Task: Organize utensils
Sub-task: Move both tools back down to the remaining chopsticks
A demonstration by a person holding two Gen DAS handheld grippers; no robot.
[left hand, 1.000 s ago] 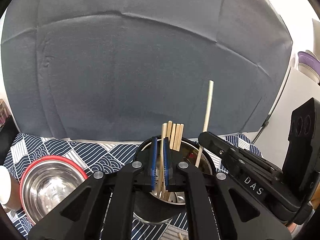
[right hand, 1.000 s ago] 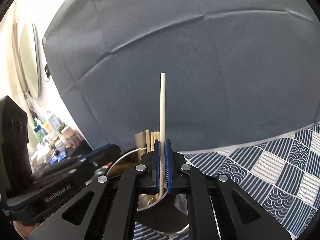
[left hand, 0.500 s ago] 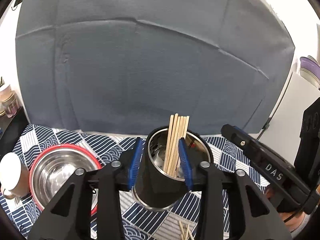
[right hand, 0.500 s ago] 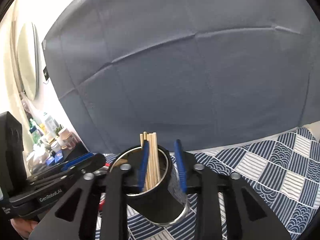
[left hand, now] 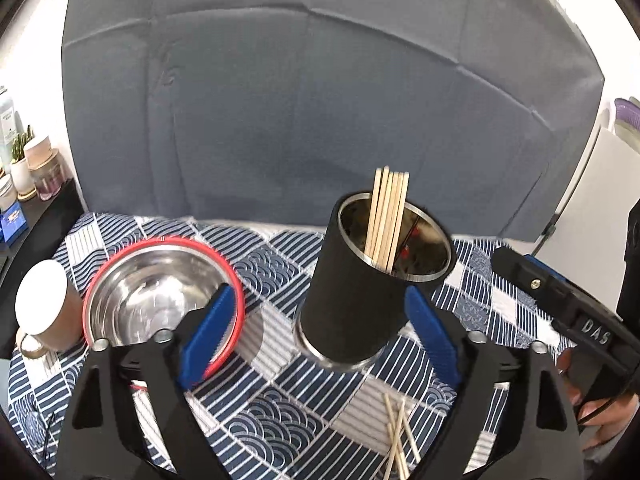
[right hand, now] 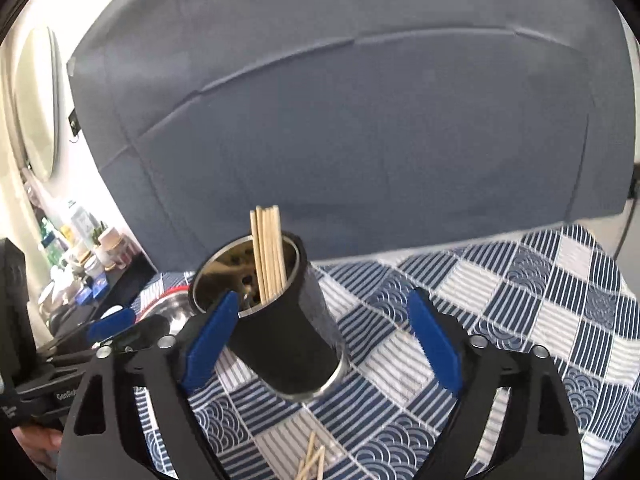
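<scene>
Loose chopsticks [left hand: 396, 440] on the cloth are running off the near edge in both wrist views. The black holder [left hand: 360, 280] is hiding the lower ends of its upright chopsticks [left hand: 386, 216]. Left blue pad [left hand: 206, 334] is covering part of the red-rimmed bowl [left hand: 160, 292]. Shelf jars [right hand: 92, 256] far left are showing too small to identify.

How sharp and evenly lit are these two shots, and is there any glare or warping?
Left wrist view: slight smear along the cloth's far edge, reflections inside the bowl, the holder bowed by the fisheye, dark corners. Right wrist view: blown-out white at the left edge, the holder leaning from distortion, the chopsticks fairly crisp, the backdrop soft.
</scene>
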